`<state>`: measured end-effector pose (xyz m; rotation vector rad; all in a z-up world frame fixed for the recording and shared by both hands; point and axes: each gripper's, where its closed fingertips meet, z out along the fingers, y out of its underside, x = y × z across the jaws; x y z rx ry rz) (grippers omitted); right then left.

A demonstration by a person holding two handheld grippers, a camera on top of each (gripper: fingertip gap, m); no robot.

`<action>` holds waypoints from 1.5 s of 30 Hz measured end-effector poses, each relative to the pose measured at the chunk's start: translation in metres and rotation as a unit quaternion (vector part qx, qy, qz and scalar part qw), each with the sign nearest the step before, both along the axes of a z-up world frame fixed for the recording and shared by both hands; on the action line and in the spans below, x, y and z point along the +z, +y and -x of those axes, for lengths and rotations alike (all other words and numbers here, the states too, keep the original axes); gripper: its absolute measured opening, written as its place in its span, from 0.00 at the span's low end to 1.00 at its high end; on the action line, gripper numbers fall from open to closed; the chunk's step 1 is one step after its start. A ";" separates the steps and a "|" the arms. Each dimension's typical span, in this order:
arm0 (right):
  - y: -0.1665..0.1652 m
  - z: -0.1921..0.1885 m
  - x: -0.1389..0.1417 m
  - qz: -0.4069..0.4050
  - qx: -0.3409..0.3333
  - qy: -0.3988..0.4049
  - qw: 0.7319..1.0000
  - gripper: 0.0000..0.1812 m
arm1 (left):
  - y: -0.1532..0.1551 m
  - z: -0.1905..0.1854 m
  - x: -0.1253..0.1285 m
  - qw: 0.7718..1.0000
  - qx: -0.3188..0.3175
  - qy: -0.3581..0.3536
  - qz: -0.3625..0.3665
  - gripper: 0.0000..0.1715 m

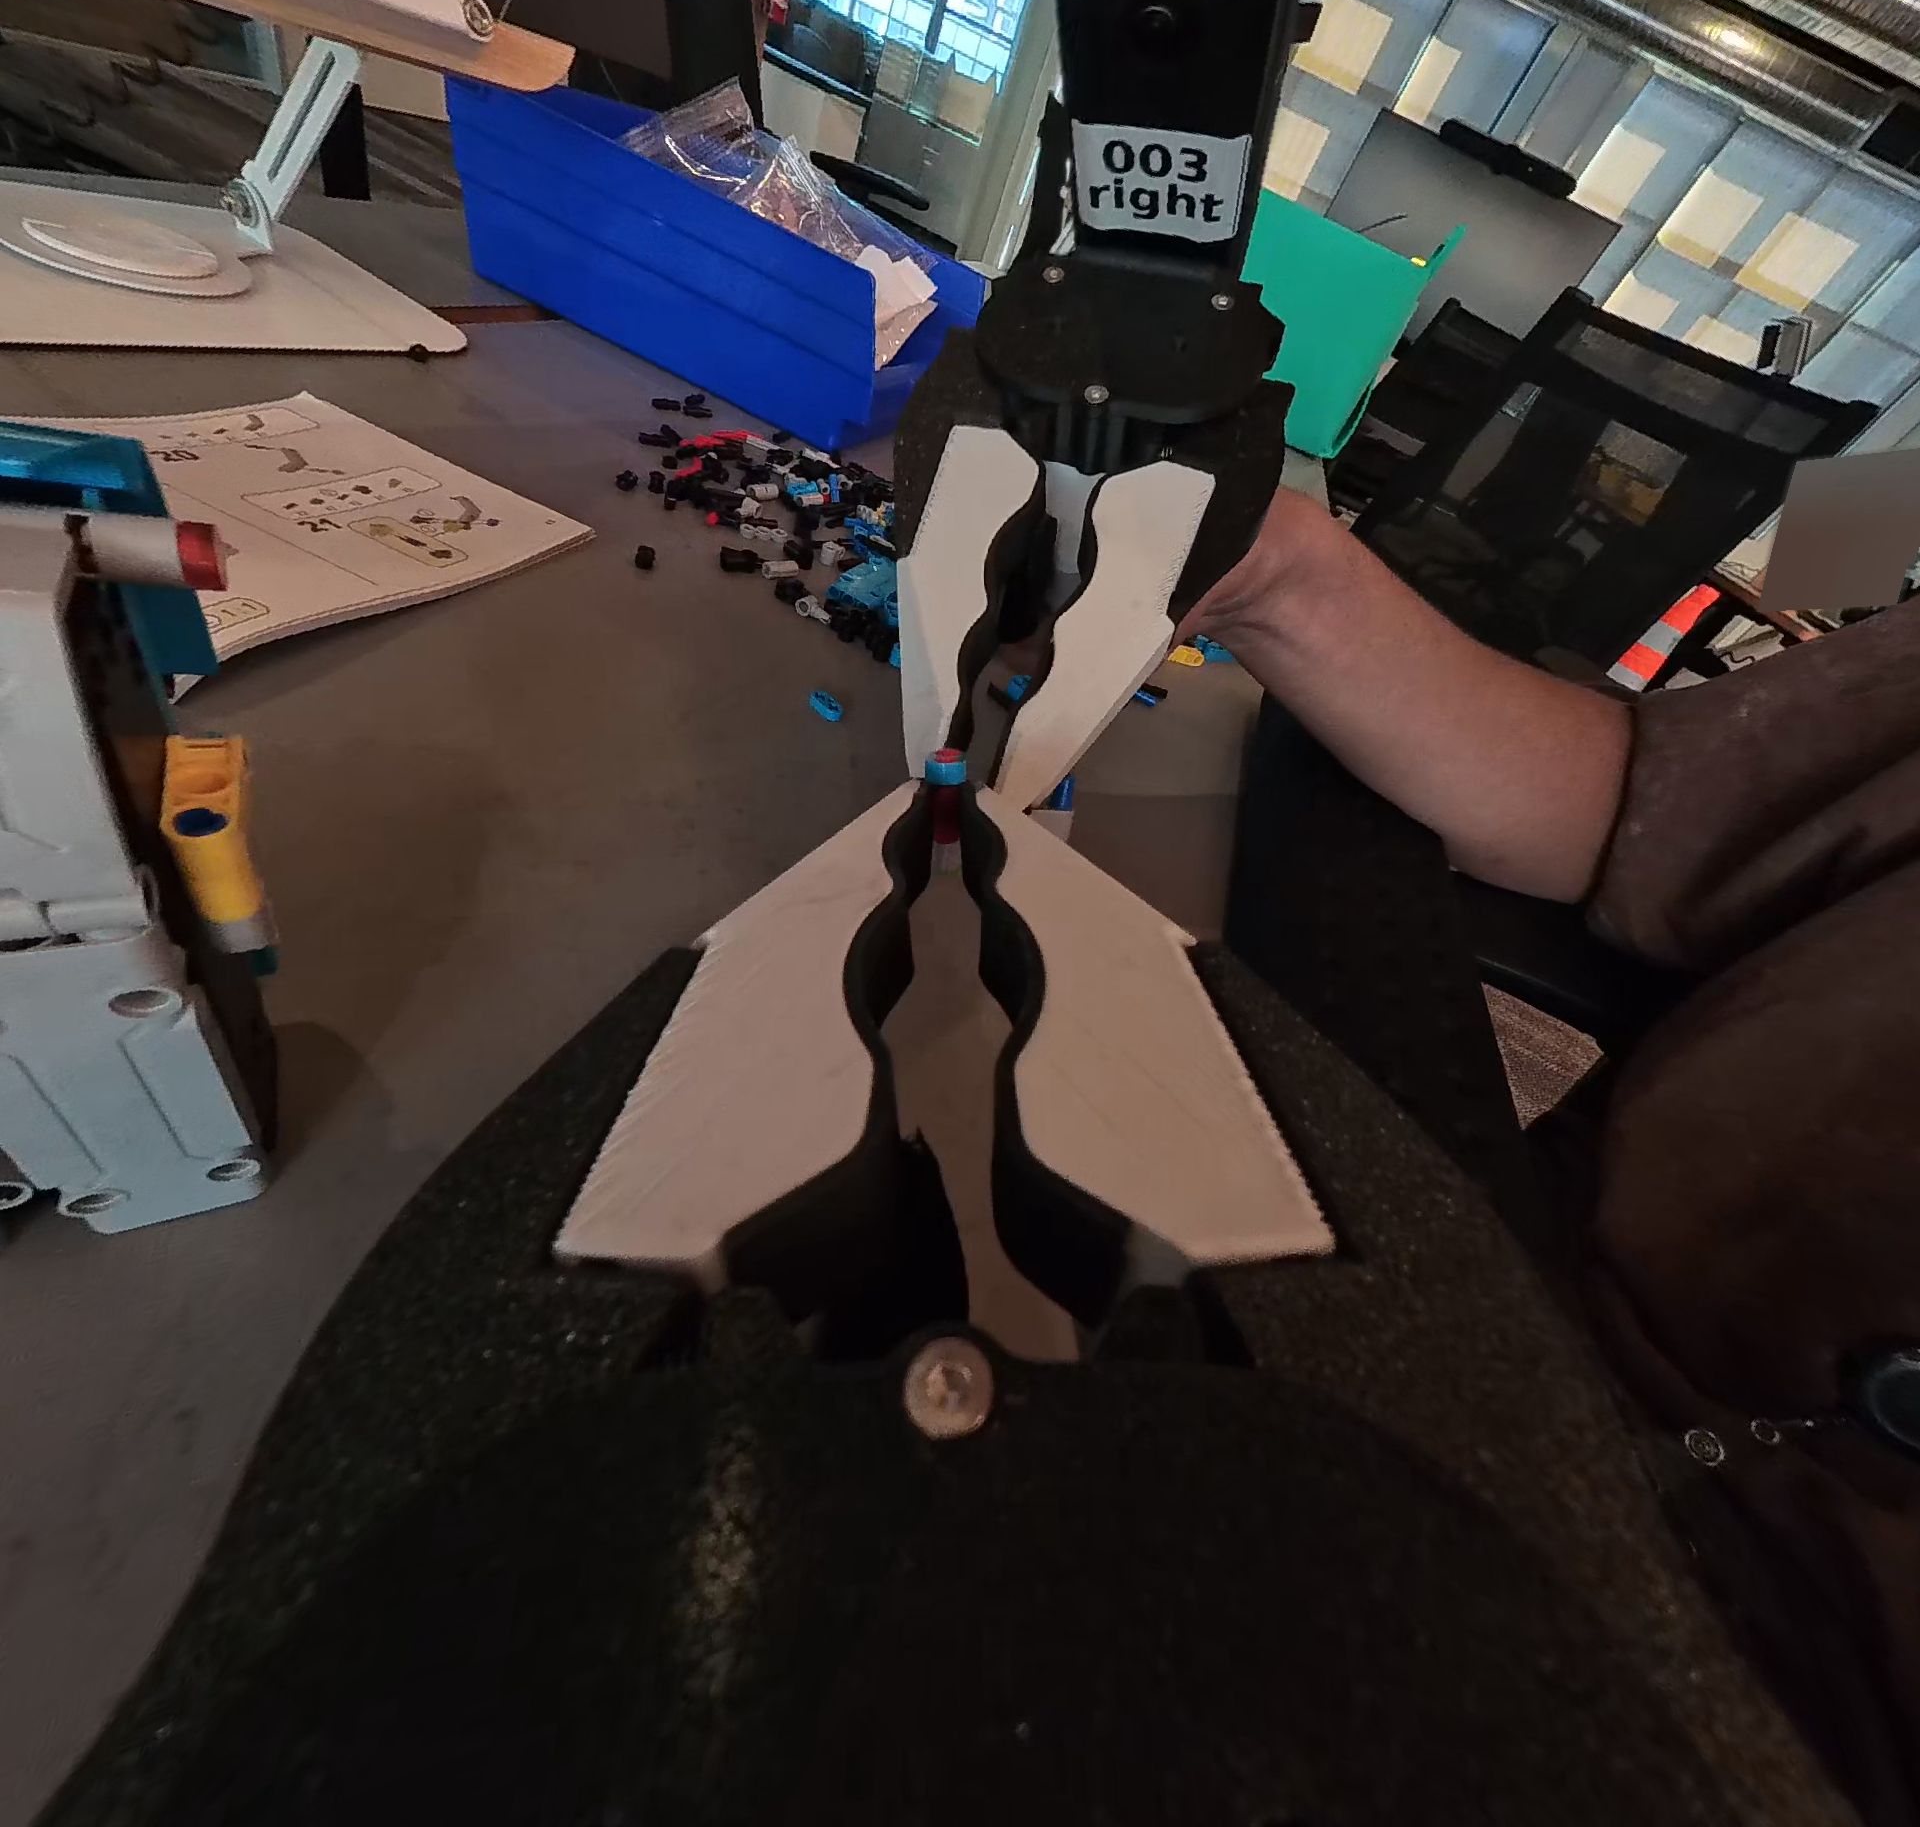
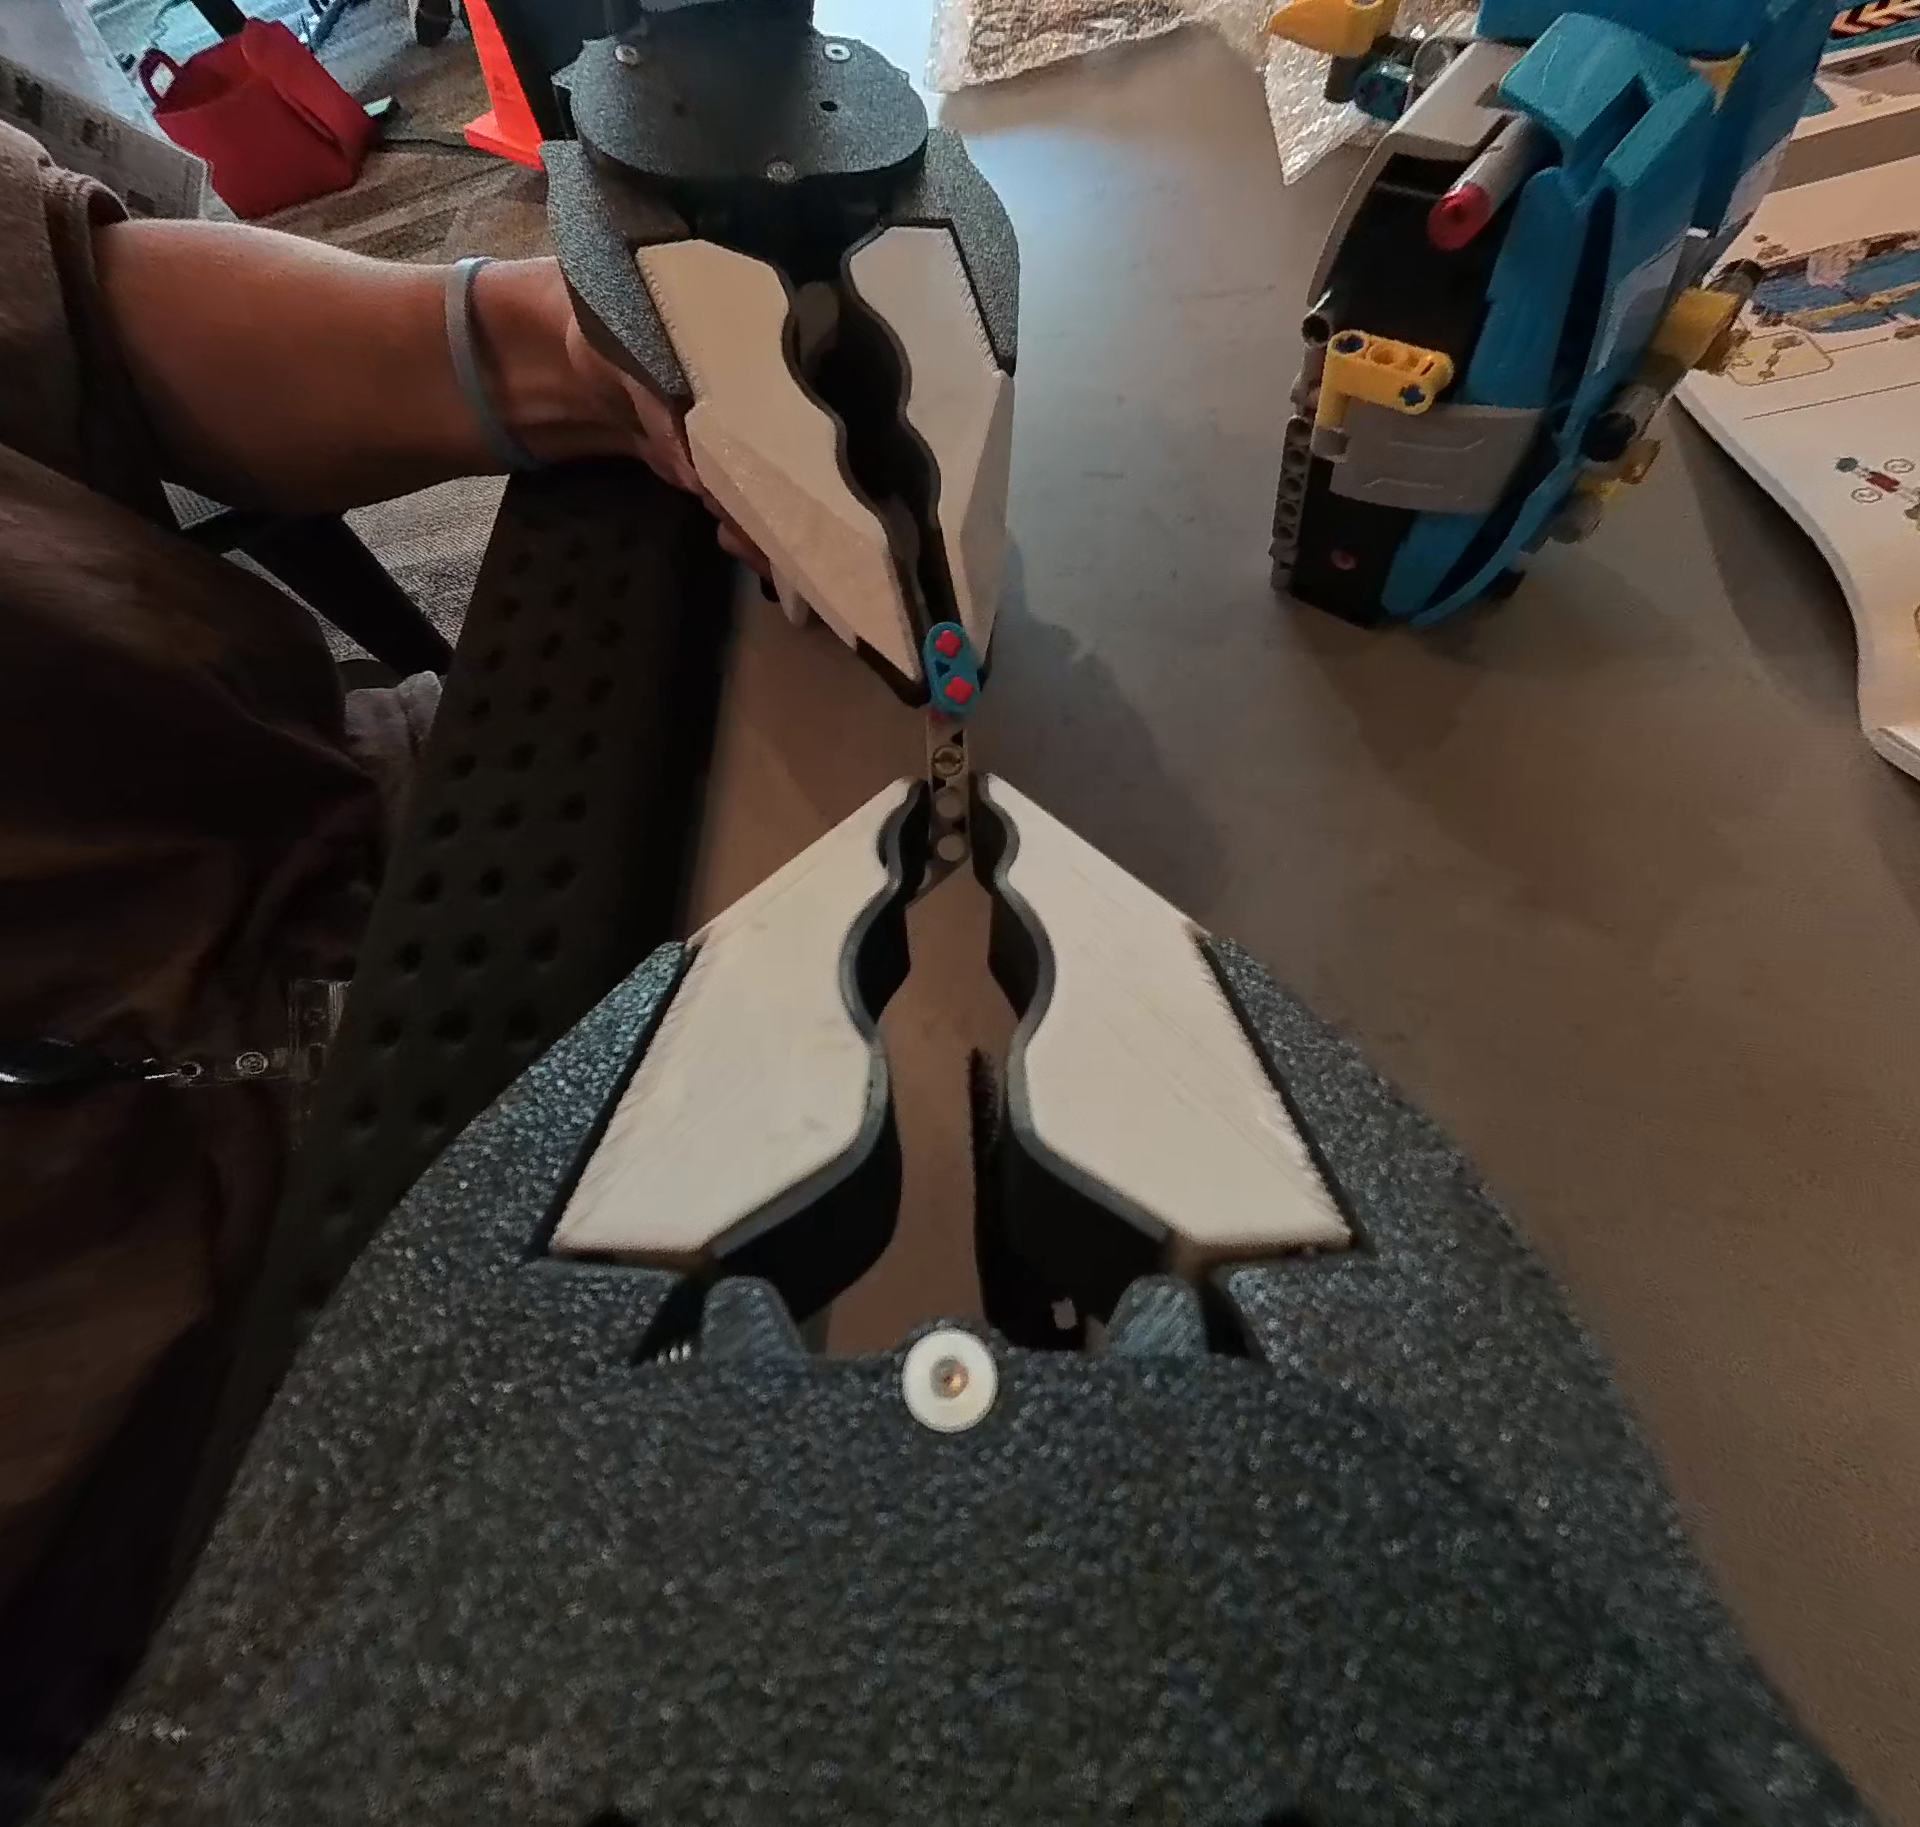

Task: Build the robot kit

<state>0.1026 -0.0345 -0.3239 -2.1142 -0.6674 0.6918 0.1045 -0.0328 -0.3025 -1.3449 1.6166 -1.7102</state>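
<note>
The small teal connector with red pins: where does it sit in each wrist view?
Left wrist view: small teal connector at picture centre, seen end-on, pinched at the left gripper tips, the right gripper just above it.
Right wrist view: just above centre, at the tips of the far gripper, both red pins showing.
Shared landmark: the blue and white brick model on the table.
</note>
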 end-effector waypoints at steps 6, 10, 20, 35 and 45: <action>-0.001 -0.013 -0.023 0.021 -0.016 -0.075 0.997 0.04 | 0.005 0.000 0.002 1.000 0.010 -0.005 0.006 0.02; -0.007 -0.017 -0.050 0.053 -0.008 -0.134 0.989 0.05 | 0.006 0.000 0.002 1.000 0.010 -0.006 0.006 0.02; -0.041 -0.024 -0.062 0.109 0.029 -0.177 0.978 0.05 | 0.001 0.000 -0.001 1.000 0.007 -0.002 -0.016 0.02; -0.015 0.008 0.007 -0.024 0.035 -0.026 0.999 0.09 | -0.021 0.007 -0.010 0.998 -0.056 0.019 -0.033 0.02; -0.029 0.016 -0.007 0.006 0.075 -0.040 0.996 0.05 | -0.039 0.014 -0.019 0.992 -0.106 0.042 -0.050 0.02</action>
